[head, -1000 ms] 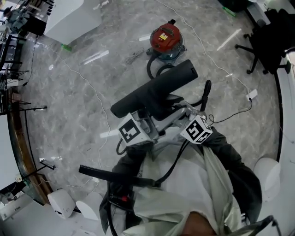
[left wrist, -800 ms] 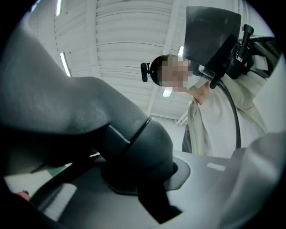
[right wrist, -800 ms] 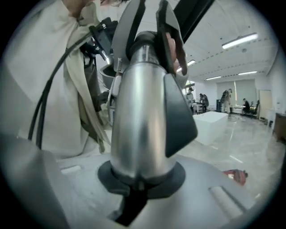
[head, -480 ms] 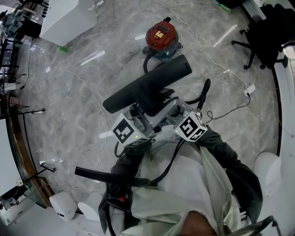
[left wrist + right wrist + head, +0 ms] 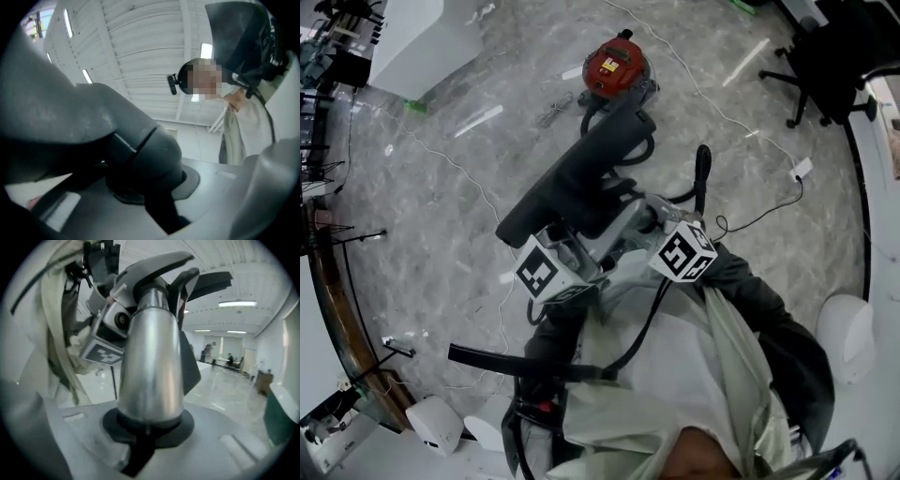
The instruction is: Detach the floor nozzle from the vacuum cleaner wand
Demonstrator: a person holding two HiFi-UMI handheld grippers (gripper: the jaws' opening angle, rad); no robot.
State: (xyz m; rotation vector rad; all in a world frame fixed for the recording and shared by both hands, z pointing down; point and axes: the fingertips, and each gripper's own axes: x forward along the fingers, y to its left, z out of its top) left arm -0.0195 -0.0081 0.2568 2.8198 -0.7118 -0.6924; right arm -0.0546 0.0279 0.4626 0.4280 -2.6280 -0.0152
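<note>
The long black floor nozzle [image 5: 577, 178] is held up slantwise in front of me, above the marble floor. My left gripper [image 5: 579, 236] is shut on the nozzle's dark grey neck [image 5: 140, 154], which fills the left gripper [image 5: 150, 192] view. My right gripper [image 5: 645, 220] is shut on the silver wand [image 5: 152, 362]; in the right gripper [image 5: 147, 432] view the tube stands between the jaws and runs up into the nozzle's neck [image 5: 157, 268]. The black hose [image 5: 703, 173] loops back to the red canister vacuum [image 5: 614, 66] on the floor beyond.
A white power cable [image 5: 727, 117] trails across the floor to a plug [image 5: 802, 169]. A black office chair [image 5: 825, 52] stands at the top right, a white cabinet [image 5: 417, 37] at the top left. Small white units [image 5: 431, 424] sit at the lower left.
The nozzle has swung steeper, its far end rising toward the red canister. Both grippers have shifted a little left and up in the head view, still holding neck and wand.
</note>
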